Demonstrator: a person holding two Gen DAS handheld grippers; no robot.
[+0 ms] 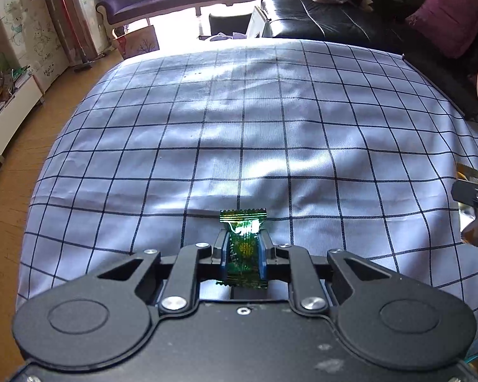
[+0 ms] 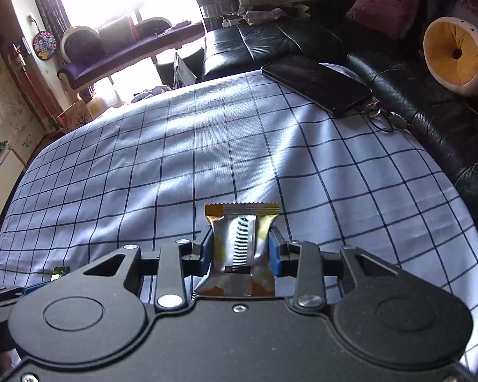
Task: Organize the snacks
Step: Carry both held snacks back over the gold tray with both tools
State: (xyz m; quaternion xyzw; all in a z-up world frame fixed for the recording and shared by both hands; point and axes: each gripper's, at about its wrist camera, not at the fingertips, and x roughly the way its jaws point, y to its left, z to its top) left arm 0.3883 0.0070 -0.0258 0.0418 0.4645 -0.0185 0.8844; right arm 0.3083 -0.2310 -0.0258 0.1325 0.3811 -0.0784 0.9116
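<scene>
A: What do the left tongs (image 1: 242, 250) hold?

B: They hold a small green snack packet (image 1: 243, 248). The blue pads (image 1: 262, 262) are pressed on its two sides, so the tongs are almost fully closed on it. The packet stands lengthwise between the fingers, and its crimped upper edge sticks out past the tips. It is lifted above the checked cloth (image 1: 207, 127), not lying on it.

A: And the right tongs (image 2: 241, 251)?

B: They are closed on a wider packet, gold and silver (image 2: 239, 242), with a barcode strip facing the camera. The blue pads (image 2: 274, 258) squeeze its middle, and the foil is pinched inward there. Its gold crimped edge is beyond the fingertips, and the lower end bulges toward the body of the tongs.

A: Where are the two packets relative to each other?

B: In the left wrist view, the gold packet (image 1: 473, 203) and the black fingers that grip it appear at the far right edge, well apart from the green one. In the right wrist view, a corner of the green packet (image 2: 60, 272) shows at the lower left.

A: What else is on the counter?

B: A dark phone (image 2: 317, 84) lies at the far right corner of the cloth, beside a black leather sofa (image 2: 430, 121). A few keys or rings (image 2: 377, 111) are just next to the phone.
</scene>
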